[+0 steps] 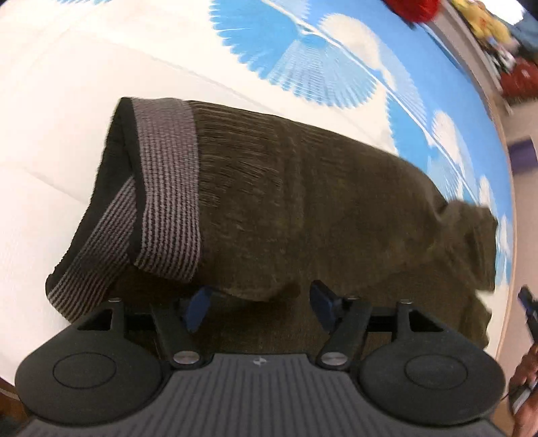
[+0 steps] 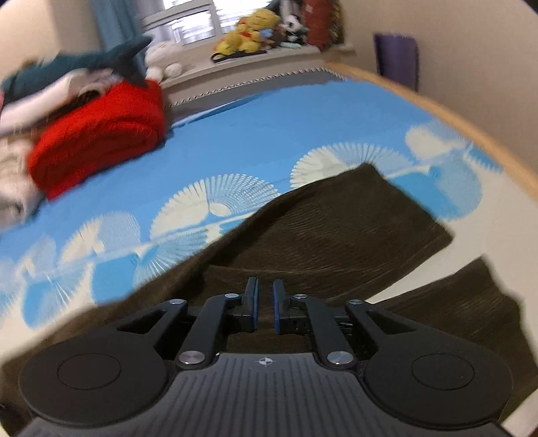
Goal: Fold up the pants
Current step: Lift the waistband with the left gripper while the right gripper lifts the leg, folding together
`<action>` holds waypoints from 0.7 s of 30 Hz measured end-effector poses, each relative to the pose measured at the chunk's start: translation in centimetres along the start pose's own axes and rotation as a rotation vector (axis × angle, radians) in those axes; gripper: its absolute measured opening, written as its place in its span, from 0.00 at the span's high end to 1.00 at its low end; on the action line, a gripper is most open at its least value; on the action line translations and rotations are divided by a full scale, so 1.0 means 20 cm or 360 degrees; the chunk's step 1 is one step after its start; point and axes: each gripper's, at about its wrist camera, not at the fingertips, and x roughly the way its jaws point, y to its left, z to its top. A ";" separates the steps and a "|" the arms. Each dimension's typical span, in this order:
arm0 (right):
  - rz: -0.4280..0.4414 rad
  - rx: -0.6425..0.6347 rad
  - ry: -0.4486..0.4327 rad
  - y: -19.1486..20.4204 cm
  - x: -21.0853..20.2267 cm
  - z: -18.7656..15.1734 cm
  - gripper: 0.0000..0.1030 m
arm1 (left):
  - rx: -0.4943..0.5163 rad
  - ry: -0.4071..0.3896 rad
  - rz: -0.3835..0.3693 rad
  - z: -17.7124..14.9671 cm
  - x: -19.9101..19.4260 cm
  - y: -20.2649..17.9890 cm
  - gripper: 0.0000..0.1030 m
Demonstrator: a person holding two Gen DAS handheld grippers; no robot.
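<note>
The brown pants point(image 1: 319, 208) on the bed point(image 2: 235, 141) look soft and floppy, so grab the stripy waistband point(image 1: 168, 188). The left gripper point(image 1: 259, 302) has its jaws wide apart, holding nothing. The right gripper point(image 2: 265, 302) is nearly closed, with nothing pinched.

We see the right gripper point(image 2: 265, 304) low over the brown pants point(image 2: 336, 228), jaws a narrow gap apart, nothing pinched between the pads. Pants lie folded on the blue-white sheet point(image 2: 235, 134). Red blanket point(image 2: 101, 134) far left, plush toys point(image 2: 248, 30) on the sill
</note>
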 end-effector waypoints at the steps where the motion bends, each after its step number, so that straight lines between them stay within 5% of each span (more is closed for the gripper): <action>1: 0.0027 0.0066 0.0014 -0.01 0.04 0.01 0.82 | -0.0053 -0.0006 0.0015 0.01 0.00 0.01 0.32; 5: 0.0150 0.0302 0.0065 -0.03 0.23 0.05 0.72 | -0.0170 -0.0068 0.0157 0.04 -0.01 0.04 0.37; 9: 0.0211 0.0417 0.0082 -0.01 0.45 0.10 0.67 | -0.0208 -0.0099 0.0234 0.07 -0.03 0.07 0.70; 11: 0.0207 0.0454 0.0087 -0.01 0.57 0.11 0.65 | -0.0170 -0.0133 0.0256 0.07 -0.06 0.06 0.75; 21: 0.0151 0.0604 0.0196 0.05 0.98 0.10 0.60 | -0.0119 -0.0178 0.0265 0.10 -0.09 0.02 0.78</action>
